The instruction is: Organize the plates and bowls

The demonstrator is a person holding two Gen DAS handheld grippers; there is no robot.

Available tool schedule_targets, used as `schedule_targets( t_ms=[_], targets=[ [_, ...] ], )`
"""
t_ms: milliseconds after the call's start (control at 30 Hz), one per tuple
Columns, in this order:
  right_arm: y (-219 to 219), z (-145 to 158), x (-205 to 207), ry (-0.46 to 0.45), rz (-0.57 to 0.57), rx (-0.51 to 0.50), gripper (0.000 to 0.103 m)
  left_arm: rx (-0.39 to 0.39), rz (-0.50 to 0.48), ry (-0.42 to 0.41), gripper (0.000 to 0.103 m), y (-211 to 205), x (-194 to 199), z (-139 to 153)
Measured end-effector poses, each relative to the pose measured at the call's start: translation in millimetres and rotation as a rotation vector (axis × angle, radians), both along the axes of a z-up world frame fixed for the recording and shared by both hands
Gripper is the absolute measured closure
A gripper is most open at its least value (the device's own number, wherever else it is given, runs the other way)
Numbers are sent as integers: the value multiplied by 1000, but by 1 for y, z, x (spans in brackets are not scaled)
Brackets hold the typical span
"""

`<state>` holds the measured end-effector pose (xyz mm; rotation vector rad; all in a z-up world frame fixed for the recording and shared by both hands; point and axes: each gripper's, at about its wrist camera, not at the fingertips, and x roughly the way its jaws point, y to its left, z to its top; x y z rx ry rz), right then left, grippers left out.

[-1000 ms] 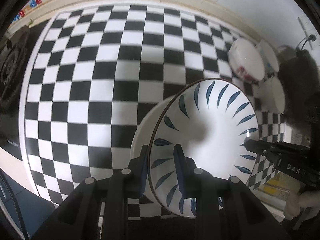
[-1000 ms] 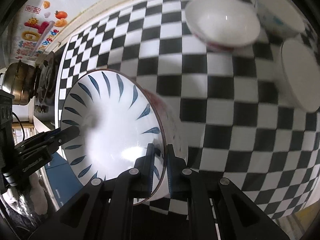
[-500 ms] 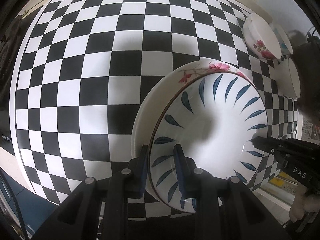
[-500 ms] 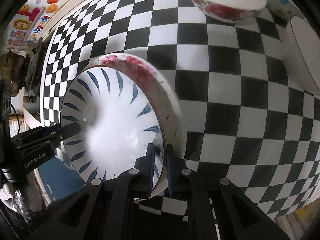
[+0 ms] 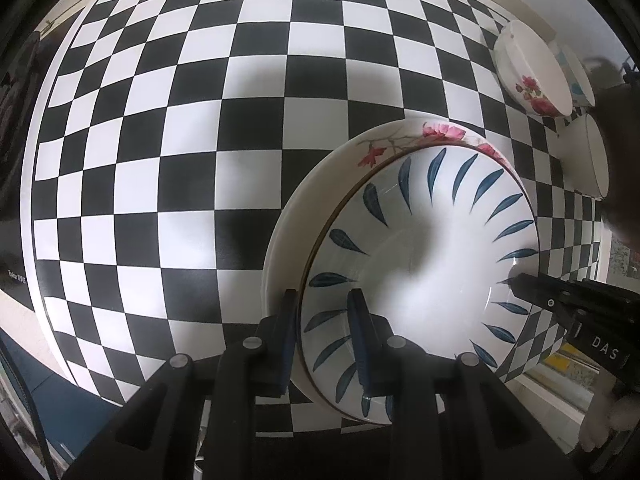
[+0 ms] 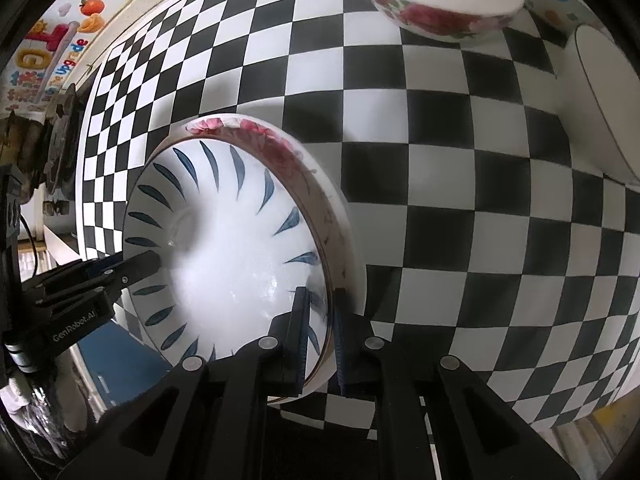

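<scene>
A white plate with blue leaf marks (image 5: 420, 264) sits nested in a larger plate with pink flowers on its rim (image 5: 320, 184), low over the checkered table. My left gripper (image 5: 322, 332) is shut on the stacked rims at one side. My right gripper (image 6: 322, 328) is shut on the rims at the opposite side; its fingers (image 5: 532, 284) show across the plate in the left wrist view. The blue leaf plate (image 6: 224, 248) and the floral rim (image 6: 280, 148) also show in the right wrist view.
A floral bowl (image 6: 436, 4), a bowl with blue dots (image 6: 556, 4) and a plain white bowl (image 6: 600, 104) stand at the table's far right. A stove (image 6: 60, 136) sits past the left edge. Checkered cloth (image 5: 200, 120) covers the table.
The blue leaf plate has come down from a tilted hold into the floral plate. Both grippers have kept their hold on the rims and moved lower toward the table.
</scene>
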<state>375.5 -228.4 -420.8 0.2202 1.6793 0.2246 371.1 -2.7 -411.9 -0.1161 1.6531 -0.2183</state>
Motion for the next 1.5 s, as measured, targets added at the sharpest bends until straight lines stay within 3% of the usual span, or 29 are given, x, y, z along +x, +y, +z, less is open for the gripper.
schedule_targets(
  t_ms=[267,600,667,800,967,1033,1167,1500],
  targets=[
    [-7,-2,0,31,-26,24,88,31,-12,26,80,-8,4,-2],
    [-7,9,3,34,6,-7,84,79,-19,-28,80,-13,11,16],
    [-4,13,4,23,12,-9,80,80,-13,-36,80,-13,11,21],
    [3,26,5,-2,45,16,46,57,-4,-54,80,-16,1,34],
    [5,47,6,-58,55,40,40,80,-23,-132,80,-28,-4,57],
    [-1,61,7,-125,32,53,27,86,-22,-165,80,-31,-2,67],
    [-23,81,14,-197,-28,60,25,95,-24,-224,80,-39,7,84],
    [-106,109,57,-228,-170,51,25,70,-31,-300,79,-77,47,115]
  ],
)
